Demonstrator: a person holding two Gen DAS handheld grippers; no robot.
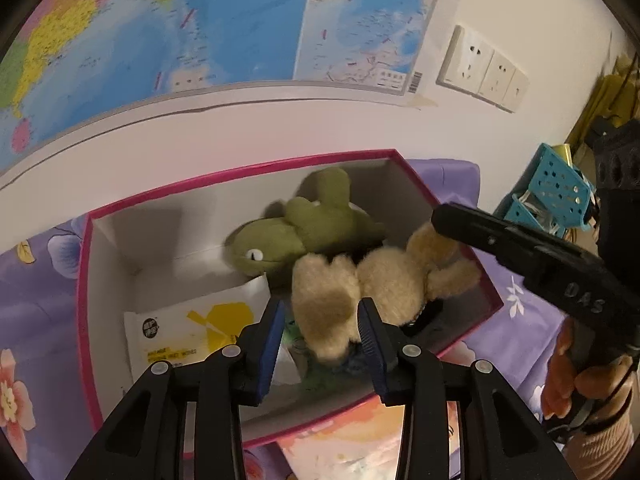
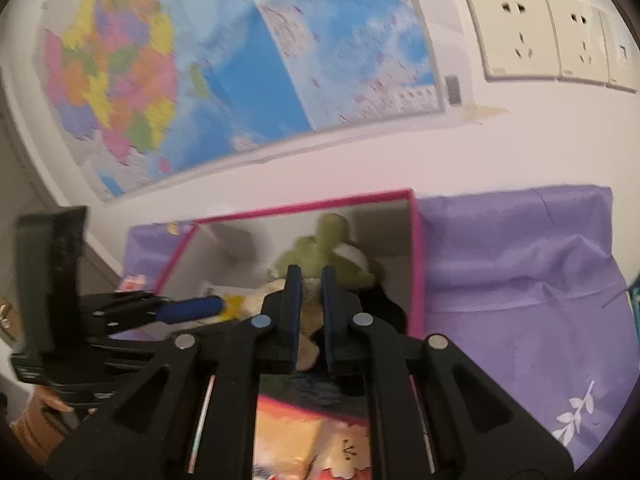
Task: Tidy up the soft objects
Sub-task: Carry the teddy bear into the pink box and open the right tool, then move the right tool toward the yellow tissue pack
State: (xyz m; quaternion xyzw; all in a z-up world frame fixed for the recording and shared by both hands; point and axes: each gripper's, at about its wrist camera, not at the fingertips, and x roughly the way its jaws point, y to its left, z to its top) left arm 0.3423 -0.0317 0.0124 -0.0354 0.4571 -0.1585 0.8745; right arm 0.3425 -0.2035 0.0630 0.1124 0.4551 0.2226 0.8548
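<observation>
A pink-rimmed box (image 1: 86, 280) with white inner walls sits on a purple flowered cloth. Inside lie a green plush toy (image 1: 296, 232), a tan plush bear (image 1: 384, 276) and a white and yellow wipes pack (image 1: 192, 328). My left gripper (image 1: 322, 320) is over the box, its blue pads around the bear's tan foot, which fills the gap. My right gripper (image 2: 307, 280) has its pads narrowly apart on a tan part of the bear, with the green plush (image 2: 320, 248) behind. The right gripper's black body (image 1: 540, 256) reaches in from the right in the left wrist view.
A wall map (image 1: 200, 24) and white sockets (image 1: 480, 68) are on the wall behind the box. A teal perforated basket (image 1: 556, 196) stands at the right. Purple cloth (image 2: 520, 300) lies right of the box. A patterned lid or card (image 2: 312, 440) lies in front of it.
</observation>
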